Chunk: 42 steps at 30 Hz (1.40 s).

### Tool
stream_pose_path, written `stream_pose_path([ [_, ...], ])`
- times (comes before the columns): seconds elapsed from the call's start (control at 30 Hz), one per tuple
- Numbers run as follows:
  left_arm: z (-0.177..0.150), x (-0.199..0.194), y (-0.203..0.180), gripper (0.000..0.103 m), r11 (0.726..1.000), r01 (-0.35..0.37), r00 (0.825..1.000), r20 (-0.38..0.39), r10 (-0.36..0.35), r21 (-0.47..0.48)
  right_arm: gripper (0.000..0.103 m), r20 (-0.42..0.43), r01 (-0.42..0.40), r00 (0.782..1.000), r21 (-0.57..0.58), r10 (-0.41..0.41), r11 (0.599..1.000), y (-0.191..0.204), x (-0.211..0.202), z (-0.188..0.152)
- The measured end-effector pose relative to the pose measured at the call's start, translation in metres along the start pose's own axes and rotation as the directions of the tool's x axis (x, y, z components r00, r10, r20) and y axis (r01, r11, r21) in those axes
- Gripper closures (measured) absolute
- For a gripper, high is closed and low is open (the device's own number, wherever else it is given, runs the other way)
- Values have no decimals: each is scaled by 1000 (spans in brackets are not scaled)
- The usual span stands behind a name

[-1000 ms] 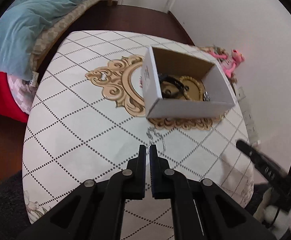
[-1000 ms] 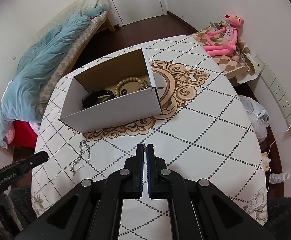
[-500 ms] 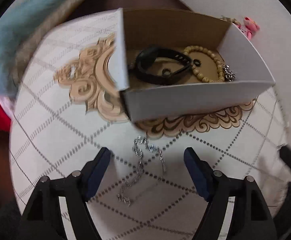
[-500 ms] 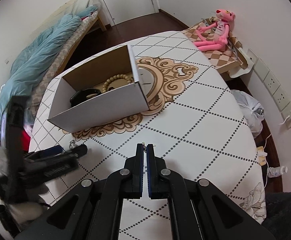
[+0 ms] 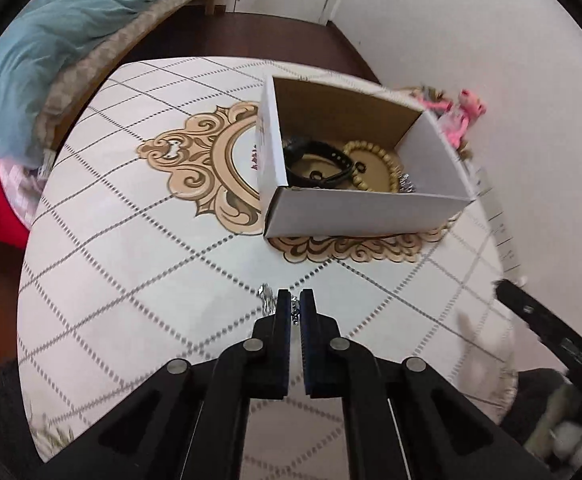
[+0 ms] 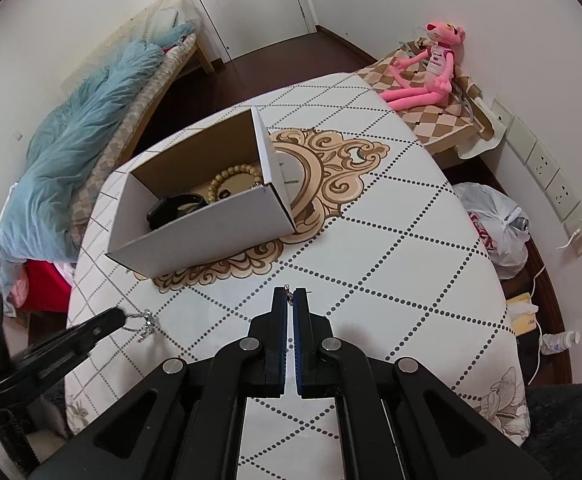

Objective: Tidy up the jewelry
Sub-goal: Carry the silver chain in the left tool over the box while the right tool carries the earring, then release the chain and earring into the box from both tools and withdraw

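An open white cardboard box [image 5: 363, 210] [image 6: 219, 232] stands on the round table. It holds a black band [image 5: 319, 160], a wooden bead bracelet [image 5: 375, 160] [image 6: 231, 178] and a bit of silver chain. My left gripper [image 5: 295, 300] is shut on a silver chain [image 5: 269, 300], in front of the box; the chain hangs from its tip in the right wrist view [image 6: 145, 322]. My right gripper [image 6: 290, 294] is shut on a small metal earring [image 6: 289, 292], above the table right of the left gripper.
The table [image 6: 411, 240] has a white cloth with a dotted diamond pattern and a gold emblem. A bed with a blue duvet [image 6: 79, 152] is at the left. A pink plush toy [image 6: 431, 68] sits on a cushion by the wall. A plastic bag [image 6: 495, 228] lies on the floor.
My left gripper opened over the chain half a second ago, then shut on it and drew back from the box. The right gripper stayed shut and shifted slightly.
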State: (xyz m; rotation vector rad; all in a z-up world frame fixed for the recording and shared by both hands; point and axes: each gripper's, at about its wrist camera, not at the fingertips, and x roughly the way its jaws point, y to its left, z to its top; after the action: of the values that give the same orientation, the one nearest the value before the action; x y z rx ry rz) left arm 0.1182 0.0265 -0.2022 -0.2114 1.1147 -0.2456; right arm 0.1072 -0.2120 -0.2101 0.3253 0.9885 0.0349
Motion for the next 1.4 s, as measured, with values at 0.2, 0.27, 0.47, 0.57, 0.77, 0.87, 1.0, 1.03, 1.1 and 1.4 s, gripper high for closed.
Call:
stream_pose_path([
  [0.2,6,-33,-7,101,998,66,998,25,-66,-1,100,16,-31,999,-2,31,1000,7,-11,6],
  [0.27,12,-42,-13,101,996,87,995,45,-87,5,100,25,-45,999,-7,45,999,11,-17,10],
  [0.47,51,-77,-37,101,987,144,982,116,-151,64,100,59,-94,994,-46,96,995,30,-36,37],
  [0.57,79,-85,-49,101,983,149,976,143,-163,106,100,71,-113,990,-75,118,991,39,-39,63],
  [0.77,137,-70,-57,101,983,123,977,155,-144,140,100,41,-124,991,-126,130,984,58,-20,122],
  [0.87,156,-51,-53,101,985,119,983,127,-135,127,100,-14,-129,992,-132,128,983,63,2,149],
  [1.0,172,-23,-46,101,987,128,989,68,-135,102,100,-82,-118,991,-157,107,980,70,32,168],
  [1.03,175,-17,-45,101,988,119,990,57,-125,100,100,-98,-114,990,-163,99,980,72,39,171],
  [1.1,181,-5,-45,97,990,102,994,22,-105,98,100,-138,-116,986,-178,92,977,75,52,175],
  [1.4,188,13,-35,87,986,-148,989,-2,148,72,77,-285,-116,957,-193,58,974,73,91,175],
])
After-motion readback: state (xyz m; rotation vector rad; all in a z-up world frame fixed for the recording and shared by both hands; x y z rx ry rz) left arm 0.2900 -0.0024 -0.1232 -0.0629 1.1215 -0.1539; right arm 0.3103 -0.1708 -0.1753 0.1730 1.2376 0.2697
